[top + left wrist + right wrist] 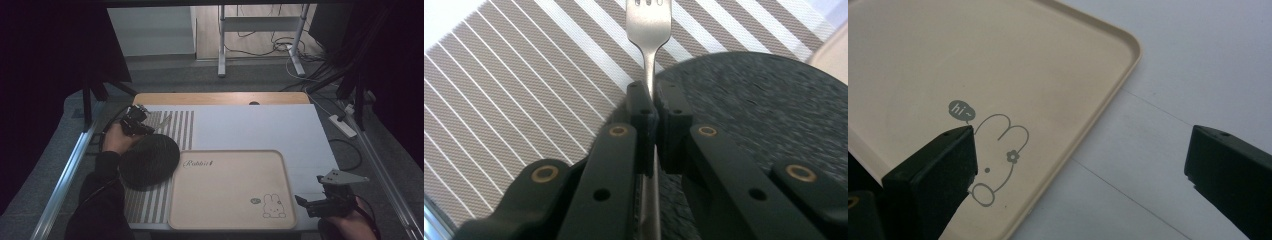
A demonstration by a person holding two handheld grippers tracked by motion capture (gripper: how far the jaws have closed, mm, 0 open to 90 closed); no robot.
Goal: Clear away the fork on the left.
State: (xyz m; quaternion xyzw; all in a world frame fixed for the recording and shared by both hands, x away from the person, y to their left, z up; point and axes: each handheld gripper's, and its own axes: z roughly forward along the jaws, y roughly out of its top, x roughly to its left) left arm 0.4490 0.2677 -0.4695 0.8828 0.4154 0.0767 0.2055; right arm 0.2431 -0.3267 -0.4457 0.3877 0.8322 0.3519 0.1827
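My left gripper is shut on the handle of a steel fork, whose tines point away over the striped placemat. A dark round plate lies just under and to the right of the jaws. In the high view the left gripper hovers at the far edge of the dark plate, on the table's left. My right gripper stands open and holds nothing, above the near right corner of the beige tray. In the high view the right gripper sits right of the tray.
The tray carries a rabbit drawing and nothing else. A white mat covers the table behind it. A power strip and cables lie on the floor to the right, and a metal stand is beyond the table.
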